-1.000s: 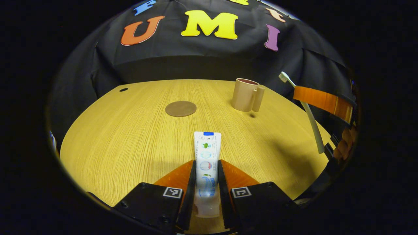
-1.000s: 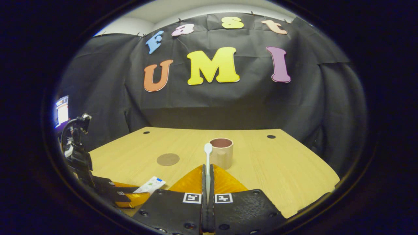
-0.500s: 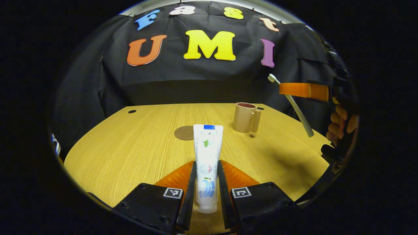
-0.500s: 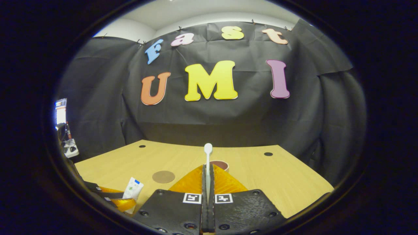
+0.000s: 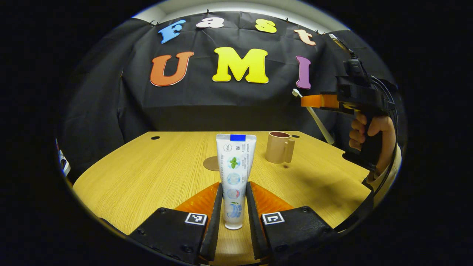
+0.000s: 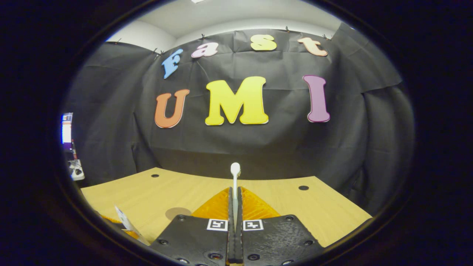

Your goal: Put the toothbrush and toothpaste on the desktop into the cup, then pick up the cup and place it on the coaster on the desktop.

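Observation:
My left gripper (image 5: pixel 234 192) is shut on a white toothpaste tube (image 5: pixel 235 166), held upright above the wooden desktop (image 5: pixel 155 173). Beyond it stand a beige cup (image 5: pixel 278 147) with a handle and a round brown coaster (image 5: pixel 211 163), partly hidden by the tube. My right gripper (image 6: pixel 235 194) is shut on a white toothbrush (image 6: pixel 235 177), whose head points up. In the left gripper view that right gripper (image 5: pixel 317 101) hangs high at the right, above and right of the cup, with the toothbrush (image 5: pixel 314 116) slanting down through it. The coaster (image 6: pixel 178 212) lies left of my right fingers.
A hand (image 5: pixel 369 133) grips the right gripper's handle at the far right. Small round holes (image 5: pixel 155 137) dot the desktop's far corners. The toothpaste tube's edge (image 6: pixel 125 221) peeks in at the lower left of the right gripper view. Black cloth walls the table's back and sides.
Both grippers have risen from the desktop with their loads. The toothpaste tube went from lying flat to standing upright. The right gripper with the toothbrush moved up; the cup dropped behind its fingers.

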